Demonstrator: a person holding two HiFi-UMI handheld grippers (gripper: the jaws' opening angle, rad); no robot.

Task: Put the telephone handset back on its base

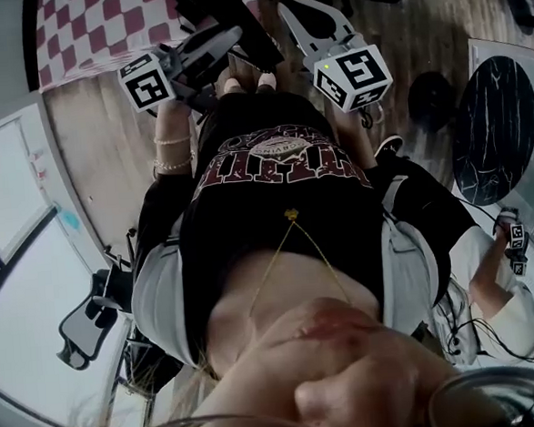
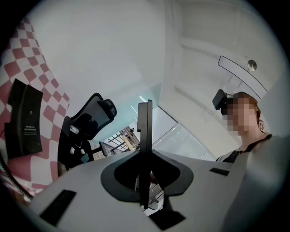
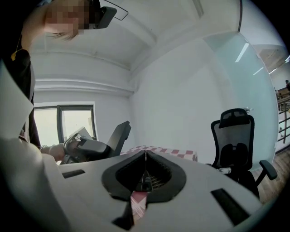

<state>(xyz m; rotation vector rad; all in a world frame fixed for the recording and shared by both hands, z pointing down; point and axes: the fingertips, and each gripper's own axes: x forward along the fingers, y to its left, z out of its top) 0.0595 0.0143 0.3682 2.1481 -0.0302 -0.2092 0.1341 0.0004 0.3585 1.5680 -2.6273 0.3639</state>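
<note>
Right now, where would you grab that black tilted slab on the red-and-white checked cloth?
Probably by its raised top edge, coming from above. The black tilted slab is thin and leans up off the red-and-white checked cloth, so jaws could close across its two flat faces.

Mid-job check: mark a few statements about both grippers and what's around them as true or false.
1. The left gripper has its jaws together with nothing between them. True.
2. The right gripper is clamped on an object. False: its jaws are shut on nothing.
3. A red-and-white checkered cloth lies at the top left of the head view. True.
4. The office chair in the right gripper view is tipped on its side. False: it stands upright.
</note>
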